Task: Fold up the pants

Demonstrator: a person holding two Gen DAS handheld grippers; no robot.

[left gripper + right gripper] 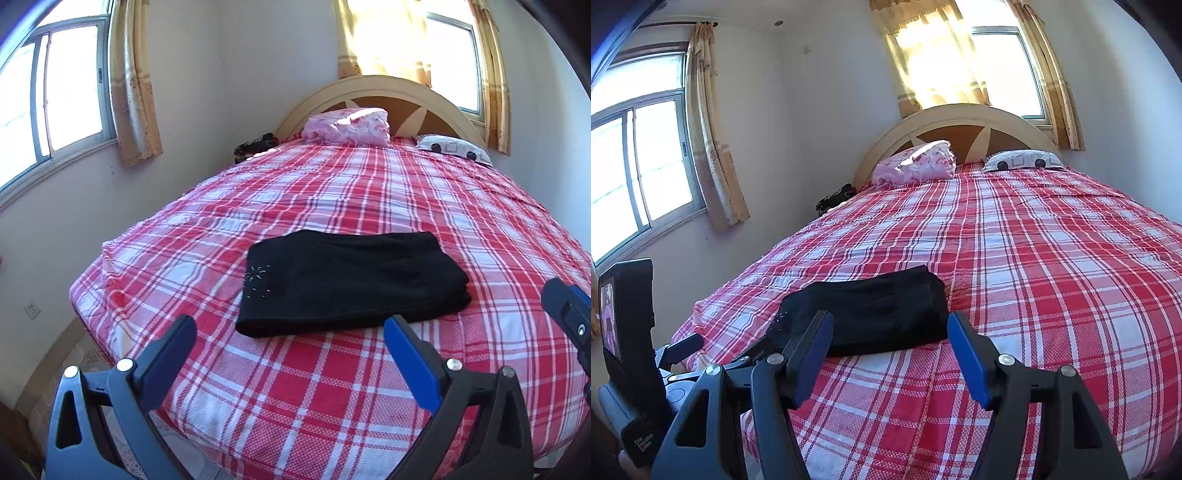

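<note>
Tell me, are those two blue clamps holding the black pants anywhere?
No, nothing is held. The left gripper and right gripper both stand open above the checked bedspread, short of the folded black pants.

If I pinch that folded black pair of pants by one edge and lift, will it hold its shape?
Probably not. The pants lie as a soft stack of layers with rounded, sagging edges, so a single-edge pinch would likely let them droop and unfold. They look light, and pushed, they may bunch up on the woven plaid bedsheet. Both grippers are open and clear of them.
</note>
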